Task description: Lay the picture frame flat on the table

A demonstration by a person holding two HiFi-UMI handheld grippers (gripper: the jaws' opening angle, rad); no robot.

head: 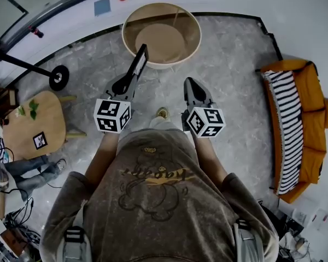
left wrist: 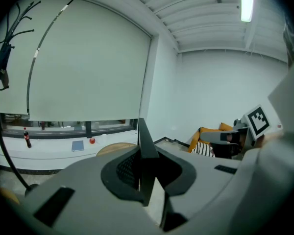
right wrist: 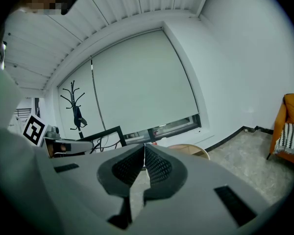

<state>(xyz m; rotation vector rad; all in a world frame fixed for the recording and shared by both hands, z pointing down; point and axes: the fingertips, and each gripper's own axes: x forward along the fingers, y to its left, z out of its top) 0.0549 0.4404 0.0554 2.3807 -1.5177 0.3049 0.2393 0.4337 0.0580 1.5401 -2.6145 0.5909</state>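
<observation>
A thin black picture frame (head: pixel 139 61) stands edge-on between the jaws of my left gripper (head: pixel 130 84), which is shut on its lower edge. In the left gripper view the frame (left wrist: pixel 148 140) rises as a dark blade out of the left gripper (left wrist: pixel 142 155). My right gripper (head: pixel 190 82) is held beside it, shut with nothing in it; its fingertips (right wrist: pixel 152 163) meet in front of the camera. A round wooden table (head: pixel 130 22) with a glass top lies just ahead of both grippers, and shows low in both gripper views (left wrist: pixel 112 149) (right wrist: pixel 196 151).
An orange sofa (head: pixel 311 124) with a striped cushion stands at the right. At the left are a small wooden table (head: pixel 27 125) and a seated person's legs (head: pixel 30 168). A black wheeled stand (head: pixel 59 78) and the window wall lie behind. A coat stand (right wrist: pixel 77 109) stands by the blind.
</observation>
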